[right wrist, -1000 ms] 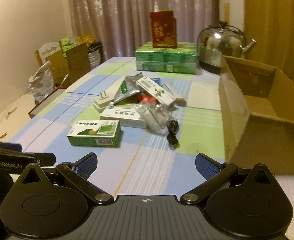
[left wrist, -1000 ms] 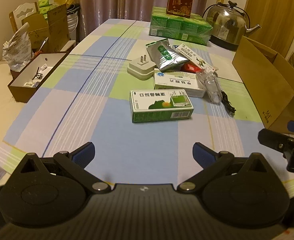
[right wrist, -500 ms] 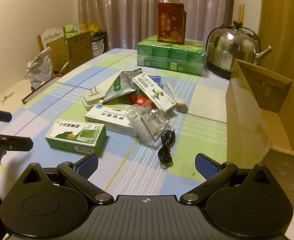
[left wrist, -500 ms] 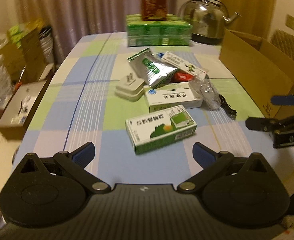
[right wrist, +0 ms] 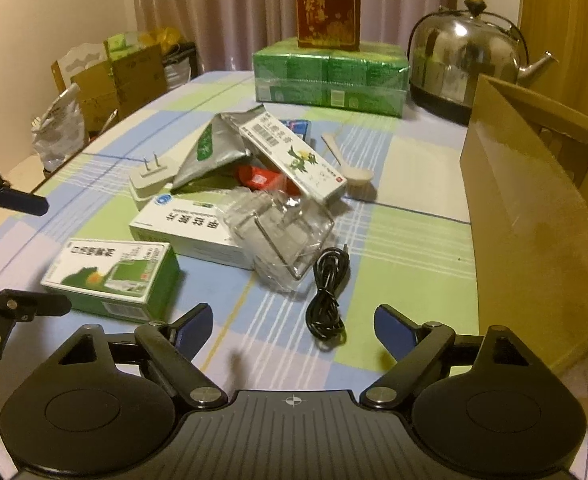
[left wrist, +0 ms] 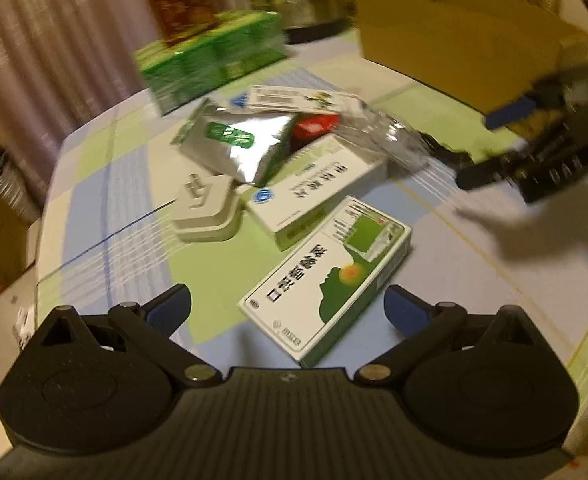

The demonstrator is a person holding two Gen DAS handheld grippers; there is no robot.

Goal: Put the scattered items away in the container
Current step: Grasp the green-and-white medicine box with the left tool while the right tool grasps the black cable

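Left gripper (left wrist: 287,310): jaws spread wide, nothing between the pads, hovering just over the near end of the green-and-white flat cardboard medicine box (left wrist: 328,276). The left wrist view is motion-blurred. That box lies flat on the checked blue/green/white tablecloth (right wrist: 406,240), printed face up with a green head-silhouette graphic, at the front of the pile.

Right gripper (right wrist: 294,326): jaws also spread, empty, above the coiled black cable (right wrist: 328,292), which lies on the cloth just beside the crumpled clear plastic packaging (right wrist: 281,236).

Rest of the scatter, clustered mid-table:
- white flat medicine box with blue logo (right wrist: 189,226), behind the green box, the plastic partly over it
- white wall-plug adapter (right wrist: 149,176), prongs up, just left of the pile
- silver foil pouch with green label (right wrist: 209,152), leaning on the pile
- long white-and-green carton (right wrist: 294,158) propped on top, tilted
- small red packet (right wrist: 259,178) under that carton
- cream plastic spoon (right wrist: 348,162) lying apart on the right

Container: open brown cardboard box (right wrist: 534,208) at the right edge of the table, well apart from the pile. I cannot tell what is inside.
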